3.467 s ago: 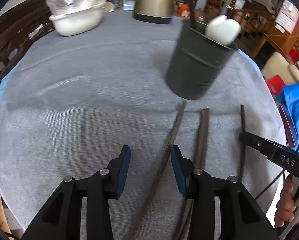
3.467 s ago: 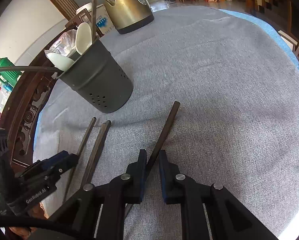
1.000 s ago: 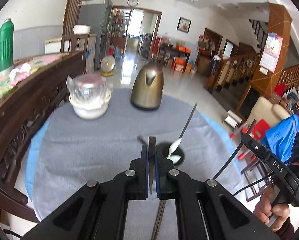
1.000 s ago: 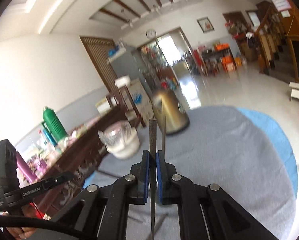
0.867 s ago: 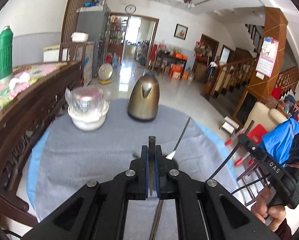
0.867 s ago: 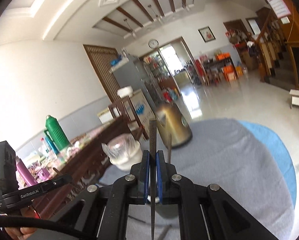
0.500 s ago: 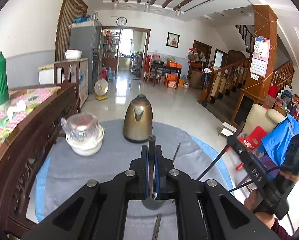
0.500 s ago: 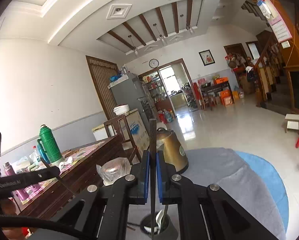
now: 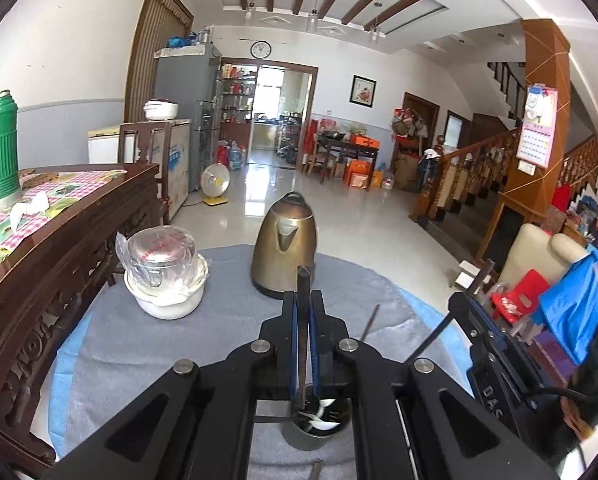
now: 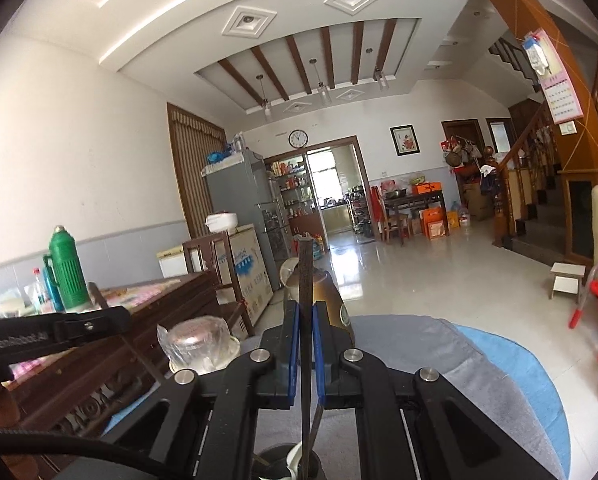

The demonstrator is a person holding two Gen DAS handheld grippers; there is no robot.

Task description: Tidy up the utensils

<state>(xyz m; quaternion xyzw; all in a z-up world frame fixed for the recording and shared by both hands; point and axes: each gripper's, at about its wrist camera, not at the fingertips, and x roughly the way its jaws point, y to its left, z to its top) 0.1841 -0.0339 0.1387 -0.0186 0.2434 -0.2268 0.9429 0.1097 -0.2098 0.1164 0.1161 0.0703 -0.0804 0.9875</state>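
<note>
Chopsticks: one dark stick (image 9: 303,320) clamped upright btwn left gripper (image 9: 303,344) fingers, lower end above grey holder (image 9: 315,438) w/ white spoons at 6 o'clock on grey-cloth surface (image 9: 111,344); second stick (image 10: 305,320) clamped upright in right gripper (image 10: 306,352), kettle (image 9: 285,244) at 12.

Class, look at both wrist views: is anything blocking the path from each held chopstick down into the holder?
Nothing visible blocks them. The left gripper holds its chopstick upright, tip over the holder; the spoons inside leave room. The right gripper's chopstick also points toward it.
</note>
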